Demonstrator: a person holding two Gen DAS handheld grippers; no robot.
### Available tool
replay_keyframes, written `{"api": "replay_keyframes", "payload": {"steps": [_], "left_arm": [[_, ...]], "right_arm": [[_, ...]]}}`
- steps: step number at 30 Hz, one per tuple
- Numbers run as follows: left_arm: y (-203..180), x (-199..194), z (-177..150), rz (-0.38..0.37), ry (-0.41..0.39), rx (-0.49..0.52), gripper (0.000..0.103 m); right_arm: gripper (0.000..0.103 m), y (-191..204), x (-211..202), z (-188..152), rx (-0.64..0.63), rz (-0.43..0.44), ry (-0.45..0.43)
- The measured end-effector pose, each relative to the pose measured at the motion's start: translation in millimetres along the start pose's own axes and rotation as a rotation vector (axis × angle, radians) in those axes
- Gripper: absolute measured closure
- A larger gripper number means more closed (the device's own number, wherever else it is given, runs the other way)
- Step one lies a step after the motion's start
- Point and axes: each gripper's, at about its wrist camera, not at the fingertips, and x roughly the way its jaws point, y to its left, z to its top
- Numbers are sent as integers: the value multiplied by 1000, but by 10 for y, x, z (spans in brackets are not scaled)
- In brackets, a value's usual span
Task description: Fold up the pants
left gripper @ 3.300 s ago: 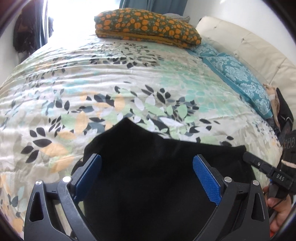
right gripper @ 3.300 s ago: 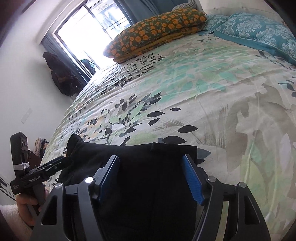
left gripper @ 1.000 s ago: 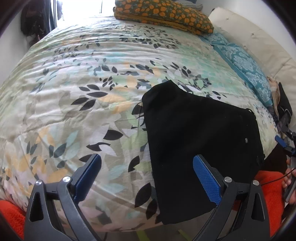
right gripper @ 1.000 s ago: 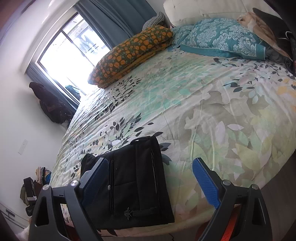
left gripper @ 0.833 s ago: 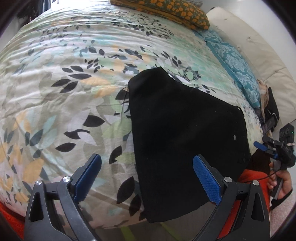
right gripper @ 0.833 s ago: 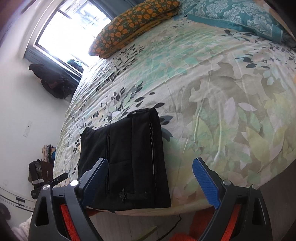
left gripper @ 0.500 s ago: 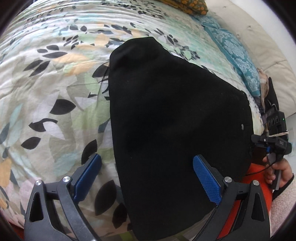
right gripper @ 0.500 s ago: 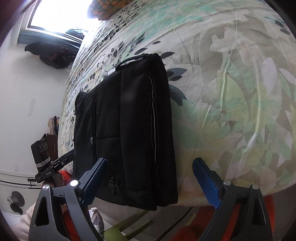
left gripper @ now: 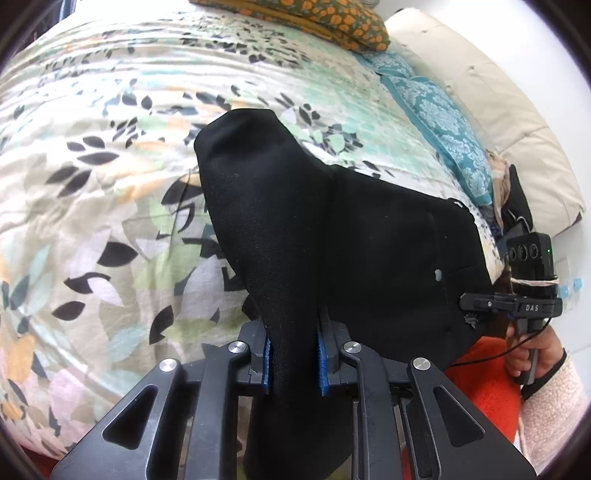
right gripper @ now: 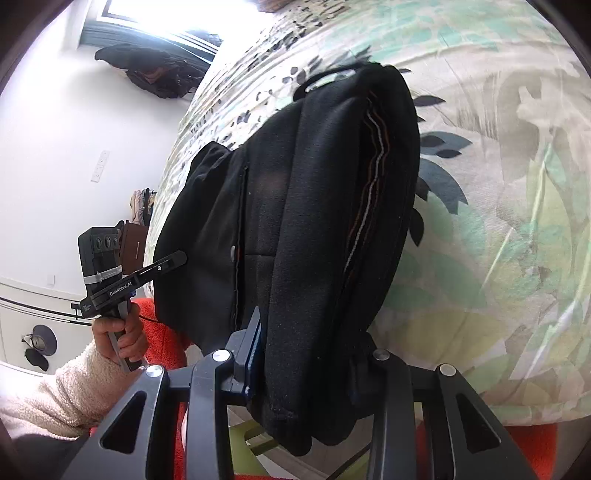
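Blue pads (left gripper: 320, 363) of the left gripper (left gripper: 292, 363) have just closed and now pinch a thick edge of the black pants (left gripper: 280, 229), cloth filling the narrow gap between them. In the right wrist view the right gripper (right gripper: 308, 373) has just closed too and clamps the other near corner, a fatter bundle of layers, so its jaws stand wider apart than the left pair.

Between the two grips the pants lie already folded into a compact pad at the near edge of the bed (left gripper: 92, 184), part of the bundle hanging over that edge towards the person. A striped waistband seam (right gripper: 364, 206) shows along one fold in the right view.

I judge the fabric soft, limp and fairly heavy for cloth (several layers stacked), so it should sag between the two holds and may slip a layer if pinched too shallow. The best hold looks like deep on the doubled near corners, taking every layer at once, as both grippers appear to do.

Counted: one pair of pants, two grippers, two pillows on the bed: an orange-patterned pillow (left gripper: 314, 16) and a teal pillow (left gripper: 439, 122). Dark clothes (right gripper: 155, 70) hang near the window.
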Motion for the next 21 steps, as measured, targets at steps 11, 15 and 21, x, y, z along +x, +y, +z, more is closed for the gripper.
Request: {"api": "replay_keyframes", "payload": {"steps": [11,15,21], "left_arm": [[468,-711,146,-3,-128,-96,86],[729,-560,103,82,-117,-92,82],[1032,-473,-136,363,-128,-123,22]], "right_arm": [[70,599,-135,-59,-130,76,-93],[70,463,103,-57,-145,57,-77],[15,164,557,-141,-66,-144,-76]]}}
